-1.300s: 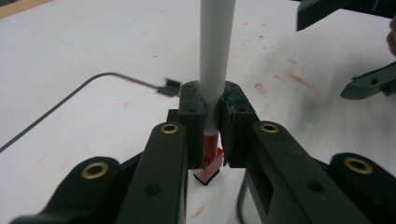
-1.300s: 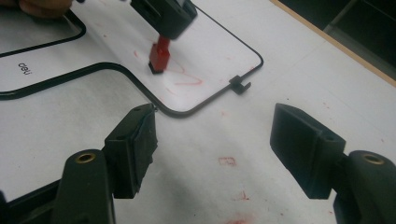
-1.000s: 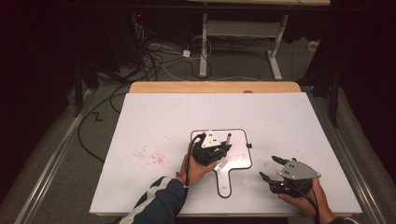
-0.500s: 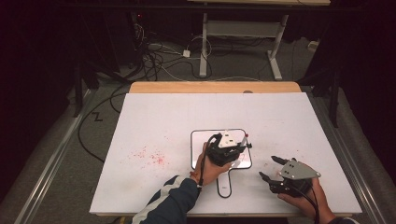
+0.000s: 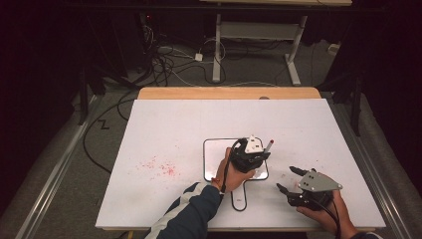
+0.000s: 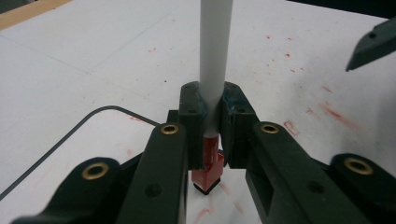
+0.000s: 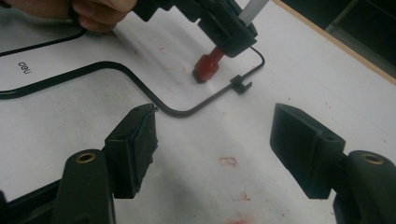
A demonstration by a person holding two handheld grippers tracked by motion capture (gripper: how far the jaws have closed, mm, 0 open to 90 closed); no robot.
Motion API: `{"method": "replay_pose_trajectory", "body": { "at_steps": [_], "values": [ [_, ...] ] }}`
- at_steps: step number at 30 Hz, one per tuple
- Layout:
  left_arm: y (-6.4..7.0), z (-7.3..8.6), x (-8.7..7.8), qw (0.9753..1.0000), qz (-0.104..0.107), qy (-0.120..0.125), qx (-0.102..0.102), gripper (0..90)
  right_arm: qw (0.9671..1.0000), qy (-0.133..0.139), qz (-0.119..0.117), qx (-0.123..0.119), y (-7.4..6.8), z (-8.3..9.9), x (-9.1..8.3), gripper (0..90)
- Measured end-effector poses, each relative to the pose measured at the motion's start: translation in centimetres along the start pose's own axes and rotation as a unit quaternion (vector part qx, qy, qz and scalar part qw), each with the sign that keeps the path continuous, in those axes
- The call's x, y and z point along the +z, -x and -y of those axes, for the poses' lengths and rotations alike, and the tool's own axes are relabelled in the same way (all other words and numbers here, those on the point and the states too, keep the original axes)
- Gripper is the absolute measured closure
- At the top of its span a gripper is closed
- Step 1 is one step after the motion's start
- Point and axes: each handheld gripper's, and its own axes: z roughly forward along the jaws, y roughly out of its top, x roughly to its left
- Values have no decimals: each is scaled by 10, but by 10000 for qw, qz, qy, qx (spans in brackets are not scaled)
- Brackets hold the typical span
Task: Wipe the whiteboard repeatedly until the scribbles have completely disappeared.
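The left hand-held gripper (image 5: 253, 154) stands over the small whiteboard (image 5: 214, 154), its jaws clamped on the white shaft of a marker (image 6: 214, 60). In the left gripper view the marker's red end (image 6: 207, 175) points down onto the board's white face, right at the surface; whether it presses on it I cannot tell. In the high view the marker's other end sticks up at about 1 o'clock from the gripper.

The whiteboard lies flat near the middle of the bench (image 5: 164, 124), slightly toward the person's side, a rounded white panel with a thin black rim and a short handle tab (image 5: 239, 199) running out at 6 o'clock. The right gripper view shows faint red smears on the board around the marker's end, and a small black clip (image 7: 239, 84) on the rim just beside it.

The right hand-held gripper (image 5: 291, 180) rests low over the bench at about 4 o'clock from the board, well off its rim, jaws spread wide with nothing between them.

The bench top is a broad white sheet, speckled with red marks (image 5: 161, 167) at 9 o'clock from the board and more red flecks near the right gripper. A strip of wood (image 5: 199, 93) edges its far side. Beyond it the room is dark: grey floor, a tangle of cables (image 5: 169, 59), and the white legs of another desk (image 5: 259, 30) at 12 o'clock.
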Motion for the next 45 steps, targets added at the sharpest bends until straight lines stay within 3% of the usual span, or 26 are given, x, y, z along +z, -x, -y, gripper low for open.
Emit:
{"method": "replay_pose_trajectory", "body": {
  "at_steps": [13,19,25,27,29,34,36,38,40,45],
  "values": [
    [10,19,-30,9991,361,-55,191,787,9998,153,32,112,4,-5,-3,328],
    [12,25,-51,9988,398,155,230,786,9968,587,-256,477,12,-25,-3,366],
    [12,27,-61,9981,451,217,347,785,9931,871,-522,593,14,-45,3,390],
    [12,28,-62,9980,446,248,368,785,9922,901,-621,604,14,-52,8,392],
    [13,29,-63,9980,440,280,349,785,9895,908,-899,680,13,-58,14,413],
    [16,32,-65,9979,419,287,410,785,9881,879,-1118,582,5,-71,25,470],
    [17,33,-66,9979,416,308,397,785,9855,913,-1252,696,5,-73,28,493],
    [18,33,-67,9977,416,321,431,785,9859,895,-1211,727,4,-75,32,513],
    [19,33,-68,9977,408,367,409,784,9835,923,-1343,789,4,-77,35,525],
    [19,34,-72,9977,343,414,405,784,9819,946,-1427,806,2,-81,43,619]
  ]
}}
